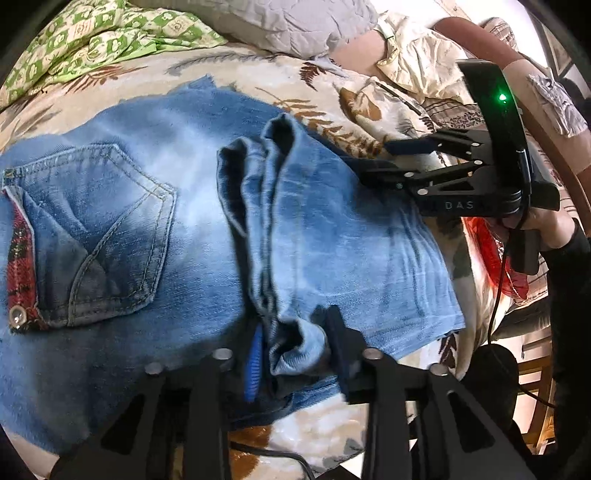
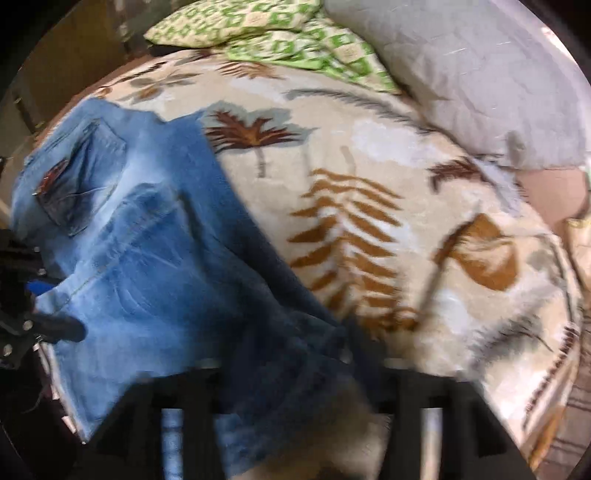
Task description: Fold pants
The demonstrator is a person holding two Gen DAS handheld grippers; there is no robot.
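Blue jeans (image 1: 155, 229) lie on the patterned bed cover (image 1: 332, 92), back pocket up at the left, with the leg ends folded over the seat. My left gripper (image 1: 295, 347) holds the bunched hem of the jeans between its jaws at the near edge. My right gripper (image 1: 373, 162) is at the far right edge of the folded leg, jaws apart, one finger above the denim. In the blurred right wrist view the jeans (image 2: 147, 258) hang over my right gripper (image 2: 291, 354), and the left gripper (image 2: 48, 306) shows at the left edge.
A green patterned cloth (image 1: 103, 40) and a grey pillow (image 1: 295, 22) lie at the far side of the bed. A cream garment (image 1: 413, 55) lies at the back right. The person's arm (image 1: 561, 236) and a cable are at the right.
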